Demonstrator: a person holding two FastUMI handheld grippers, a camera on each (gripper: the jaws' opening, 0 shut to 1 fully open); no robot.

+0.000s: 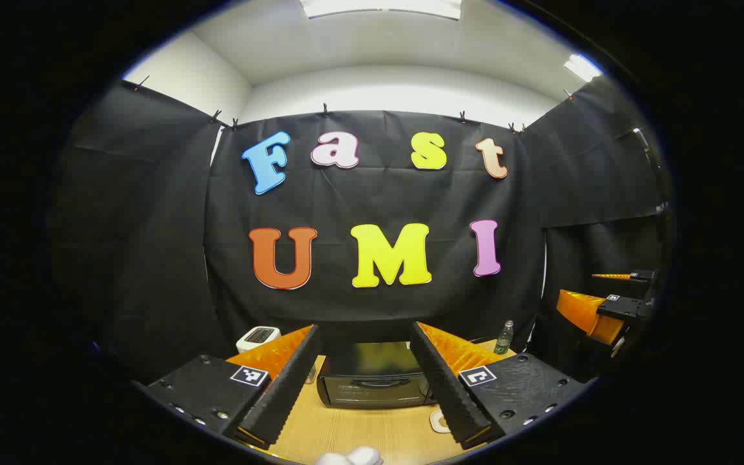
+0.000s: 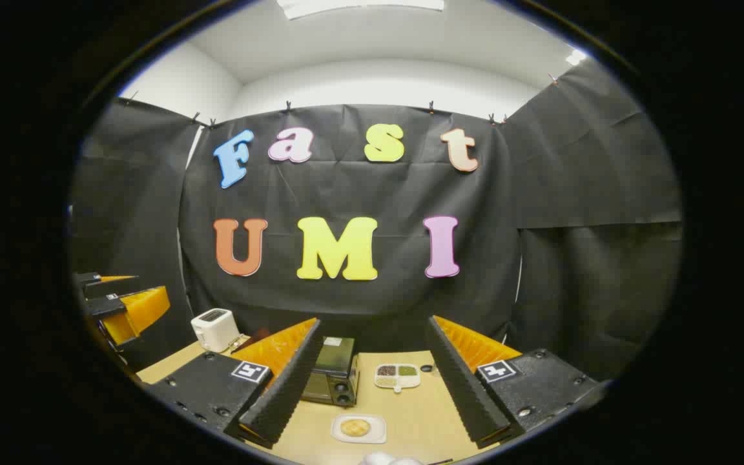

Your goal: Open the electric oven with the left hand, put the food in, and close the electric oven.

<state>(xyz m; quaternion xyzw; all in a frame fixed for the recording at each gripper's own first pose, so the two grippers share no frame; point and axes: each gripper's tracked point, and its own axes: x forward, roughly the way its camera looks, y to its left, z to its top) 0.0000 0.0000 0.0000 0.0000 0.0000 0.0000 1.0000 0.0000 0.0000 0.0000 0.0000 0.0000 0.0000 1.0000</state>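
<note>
Right now your left tongs (image 1: pixel 372 394) stand spread wide with nothing between the fingers, held above the near edge of the tabletop (image 1: pixel 372 429). Straight beyond them, framed in the gap, sits the electric oven (image 1: pixel 375 381), its door shut and facing you. Your right tongs (image 2: pixel 372 394) are likewise parted and grip nothing; from the left gripper view they show far off to the right of the oven (image 1: pixel 595 310), well clear of it. In the right gripper view the oven (image 2: pixel 330 374) lies partly behind that gripper's left finger.

On the tabletop (image 2: pixel 411 413) in front of the oven and a little to its right rests a white plate (image 2: pixel 359 428) carrying the food (image 2: pixel 355 427), a round golden piece. Just right of the oven sits a small divided dish (image 2: pixel 398 376) with dark and pale fillings. Left of the oven, near the cloth wall, stands a white toaster (image 2: pixel 215 328). Behind the oven's right corner a small bottle (image 1: pixel 504 337) stands upright against the cloth.
</note>
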